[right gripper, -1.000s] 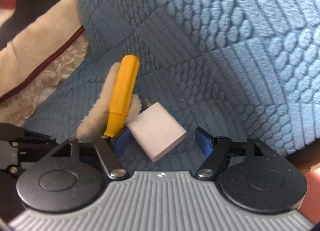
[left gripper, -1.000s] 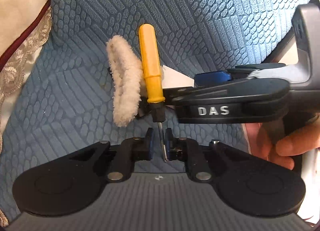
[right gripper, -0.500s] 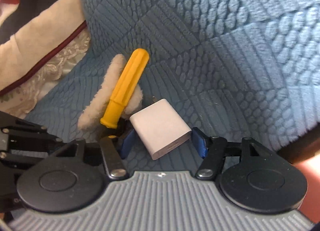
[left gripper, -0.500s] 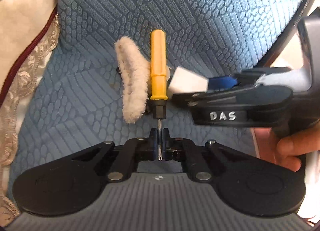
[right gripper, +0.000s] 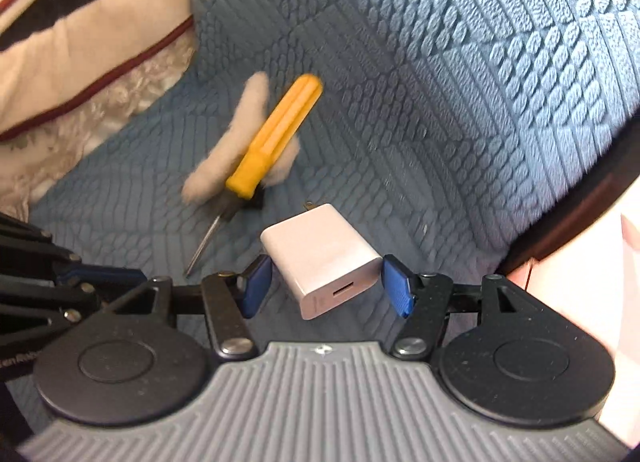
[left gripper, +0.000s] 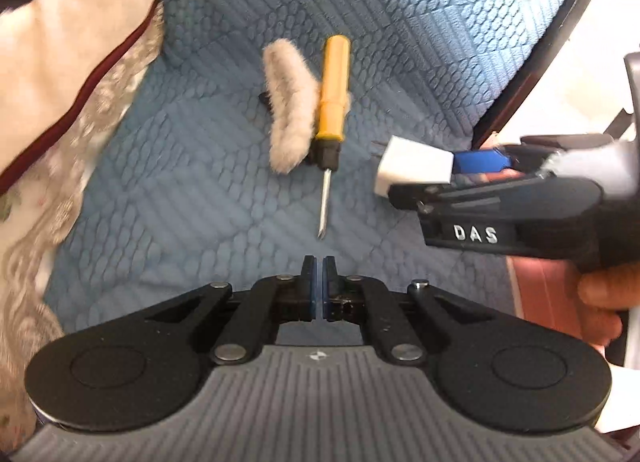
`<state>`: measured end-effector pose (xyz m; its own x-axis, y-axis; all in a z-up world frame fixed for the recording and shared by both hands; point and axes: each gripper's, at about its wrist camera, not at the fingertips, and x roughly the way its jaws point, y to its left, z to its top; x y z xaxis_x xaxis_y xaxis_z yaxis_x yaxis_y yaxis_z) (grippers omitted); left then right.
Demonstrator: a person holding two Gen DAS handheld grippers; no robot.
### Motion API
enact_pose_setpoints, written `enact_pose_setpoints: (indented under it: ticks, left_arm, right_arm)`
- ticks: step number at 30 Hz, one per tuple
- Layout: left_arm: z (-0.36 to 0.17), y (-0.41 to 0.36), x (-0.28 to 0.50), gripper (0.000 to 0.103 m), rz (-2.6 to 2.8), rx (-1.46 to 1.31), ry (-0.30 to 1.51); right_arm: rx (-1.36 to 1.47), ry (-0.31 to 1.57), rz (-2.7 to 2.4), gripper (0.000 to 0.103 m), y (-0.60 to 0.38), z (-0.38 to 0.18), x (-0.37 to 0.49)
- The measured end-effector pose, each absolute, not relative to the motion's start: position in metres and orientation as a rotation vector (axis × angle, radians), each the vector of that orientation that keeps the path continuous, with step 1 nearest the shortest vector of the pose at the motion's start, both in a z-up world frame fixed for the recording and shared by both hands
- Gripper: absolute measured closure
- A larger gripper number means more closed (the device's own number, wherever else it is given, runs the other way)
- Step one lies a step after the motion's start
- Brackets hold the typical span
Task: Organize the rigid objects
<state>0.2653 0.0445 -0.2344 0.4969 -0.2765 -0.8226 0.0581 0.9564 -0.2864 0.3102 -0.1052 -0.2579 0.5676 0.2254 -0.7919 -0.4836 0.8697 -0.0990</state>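
Note:
A yellow-handled screwdriver (left gripper: 333,102) lies on the blue quilted cushion (left gripper: 400,22), leaning on a fluffy beige pad (left gripper: 288,110); both show in the right wrist view, screwdriver (right gripper: 272,146) and pad (right gripper: 236,150). My left gripper (left gripper: 319,278) is shut and empty, just short of the screwdriver's tip. My right gripper (right gripper: 326,282) is shut on a white USB charger block (right gripper: 324,258), its prongs pointing away; it also shows in the left wrist view (left gripper: 412,166), held right of the screwdriver.
A cream cushion with dark red piping (left gripper: 72,62) lies at the left. The blue cushion's dark edge (left gripper: 540,42) runs along the right, with pale floor beyond. A hand (left gripper: 608,294) holds the right gripper.
My left gripper has let go of the screwdriver shaft and drawn back. My right gripper has closed on the charger and pulled it right, away from the screwdriver.

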Motion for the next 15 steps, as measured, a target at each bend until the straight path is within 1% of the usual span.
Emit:
enact_pose_setpoints:
  ticks: [7, 15]
  left_arm:
    - [-0.228, 0.058, 0.269, 0.099, -0.196, -0.312, 0.982]
    - [-0.222, 0.071, 0.292, 0.099, -0.161, -0.34, 0.946]
  right_arm:
    - [-0.278, 0.886, 0.354, 0.04, -0.102, -0.262, 0.287]
    - [-0.227, 0.9, 0.296, 0.041, -0.112, -0.267, 0.258]
